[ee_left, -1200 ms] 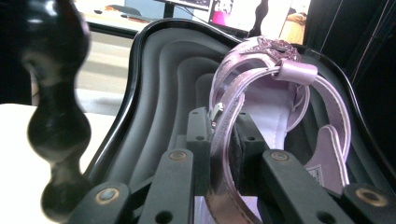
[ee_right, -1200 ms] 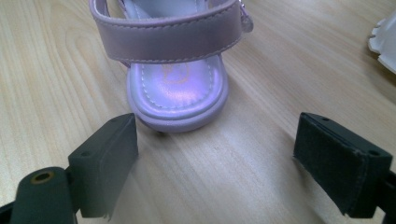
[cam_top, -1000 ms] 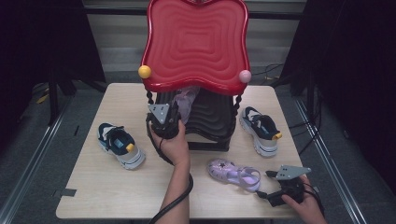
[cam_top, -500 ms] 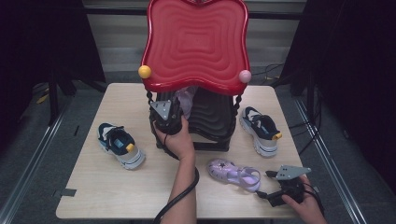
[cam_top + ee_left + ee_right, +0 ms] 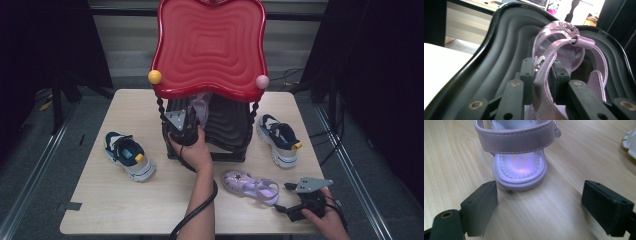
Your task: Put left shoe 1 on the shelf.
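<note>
Two sandals: your left gripper (image 5: 541,75) pinches one sandal's strap (image 5: 546,75) (jaws just easing apart) over the black shelf (image 5: 506,45); your right gripper (image 5: 540,205) gapes wide, the other sandal (image 5: 520,167) just ahead.

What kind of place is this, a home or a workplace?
Probably a recording studio or lab, not a home. Black curtains surround a light wooden table, loose cables lie on the grey floor, and shoes are staged around a red-topped black plastic shoe rack.
</note>
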### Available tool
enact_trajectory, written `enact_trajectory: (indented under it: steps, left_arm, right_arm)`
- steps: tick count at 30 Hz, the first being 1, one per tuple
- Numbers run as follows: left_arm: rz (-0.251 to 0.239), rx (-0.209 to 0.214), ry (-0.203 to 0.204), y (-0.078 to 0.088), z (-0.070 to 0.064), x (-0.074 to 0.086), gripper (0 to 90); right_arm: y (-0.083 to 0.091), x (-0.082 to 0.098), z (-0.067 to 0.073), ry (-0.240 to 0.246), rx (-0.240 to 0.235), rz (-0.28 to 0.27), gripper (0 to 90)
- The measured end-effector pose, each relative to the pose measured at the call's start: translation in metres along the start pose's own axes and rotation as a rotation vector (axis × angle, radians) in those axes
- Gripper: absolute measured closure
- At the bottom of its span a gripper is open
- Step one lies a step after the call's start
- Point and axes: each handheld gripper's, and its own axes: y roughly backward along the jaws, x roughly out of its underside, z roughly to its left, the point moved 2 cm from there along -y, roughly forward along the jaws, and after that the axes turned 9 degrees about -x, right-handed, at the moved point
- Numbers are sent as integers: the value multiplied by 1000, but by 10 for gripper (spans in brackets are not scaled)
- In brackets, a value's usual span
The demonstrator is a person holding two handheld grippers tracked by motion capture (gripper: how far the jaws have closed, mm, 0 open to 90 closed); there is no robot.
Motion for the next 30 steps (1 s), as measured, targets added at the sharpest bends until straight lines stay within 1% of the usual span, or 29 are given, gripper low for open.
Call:
enact_trajectory:
  steps: [1,2,3,4,5,9,10,11,12,14,15,16,17,18,20,21,22,23,24,25,26,27,28,29,30]
  left_arm:
    - [3,9,-21,1,0,-1,733]
    - [10,23,-54,3,-1,-2,724]
    - [10,23,-54,3,-1,-2,717]
    - [15,34,-79,4,-2,-3,714]
    - [24,38,-90,5,-2,-3,709]
    - [36,42,-103,5,-1,-4,691]
    - [48,43,-119,4,0,-4,684]
    - [48,43,-119,4,0,-4,684]
    - [37,45,-142,6,1,-5,681]
    - [37,47,-150,6,2,-5,665]
    - [42,50,-171,6,2,-7,657]
    - [42,50,-171,6,2,-7,647]
    - [46,60,-176,7,2,-8,643]
    - [64,74,-188,7,2,-8,632]
    - [68,71,-196,8,2,-9,627]
    - [73,70,-210,9,3,-9,596]
    - [82,75,-226,10,5,-9,596]
    - [86,83,-236,11,6,-9,557]
    - [100,95,-233,11,7,-10,544]
    - [111,105,-240,11,8,-11,526]
    - [111,105,-240,11,8,-11,505]
    - [118,105,-244,11,9,-12,505]
    - [121,109,-240,12,10,-13,482]
    - [125,129,-248,14,11,-16,469]
    - [129,130,-260,15,11,-17,456]
  right_arm:
    - [0,0,0,1,0,0,131]
    - [0,0,0,2,0,0,131]
    - [0,0,0,2,0,0,131]
    - [0,0,0,1,-1,0,131]
    - [0,0,0,1,-1,0,131]
    - [0,0,0,1,0,0,131]
    - [0,0,0,1,0,0,131]
    - [0,0,0,1,0,0,131]
    - [0,0,0,1,0,0,131]
    - [0,0,0,1,-1,0,131]
    - [0,0,0,0,-1,0,131]
    - [0,0,0,0,-1,0,131]
    - [0,0,0,1,-1,0,131]
    - [0,0,0,1,-1,0,131]
    - [0,0,0,1,-1,0,131]
    - [0,0,0,1,-1,0,131]
    - [0,0,0,1,-1,0,131]
    - [0,0,0,1,-1,0,131]
    - [0,0,0,1,-1,0,131]
    - [0,0,0,1,-1,0,131]
    - [0,0,0,1,-1,0,131]
    - [0,0,0,1,-1,0,131]
    - [0,0,0,1,0,0,131]
    - [0,0,0,1,0,0,131]
    - [0,0,0,1,0,0,131]
